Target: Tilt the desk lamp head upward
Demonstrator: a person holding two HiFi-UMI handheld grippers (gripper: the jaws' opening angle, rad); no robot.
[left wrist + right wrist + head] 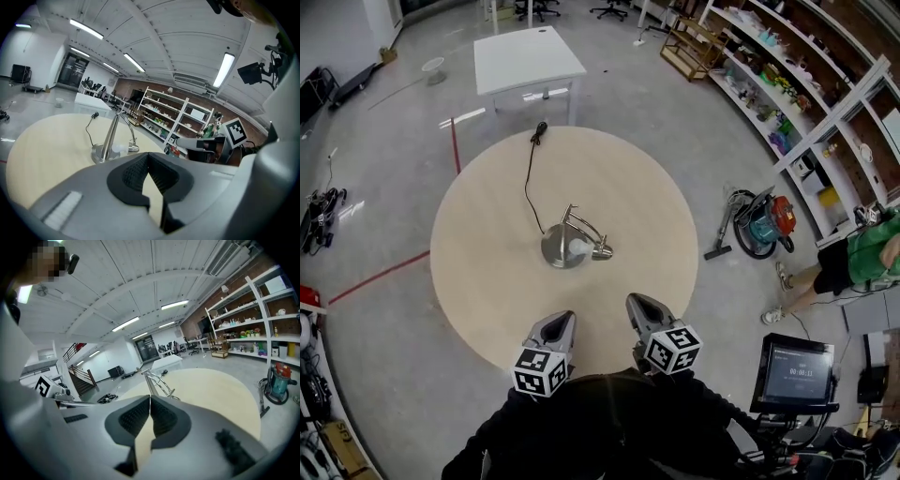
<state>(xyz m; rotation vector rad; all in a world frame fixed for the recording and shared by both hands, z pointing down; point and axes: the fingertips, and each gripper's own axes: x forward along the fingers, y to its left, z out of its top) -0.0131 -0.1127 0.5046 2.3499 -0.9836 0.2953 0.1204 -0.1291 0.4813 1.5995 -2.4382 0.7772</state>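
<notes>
Hovering at the table [478,281] edge, left gripper [560,321] and right gripper [639,306], jaws closed empty, face the desk lamp [572,242].

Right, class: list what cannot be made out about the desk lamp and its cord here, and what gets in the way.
1. Head view: the lamp head is too small to judge its tilt.
2. Right gripper view: the lamp's base is hidden behind the shut right tongs; only its arm shows clearly.
3. Head view: the far end of the cord could be a plug or a switch; it is too small to tell.
</notes>
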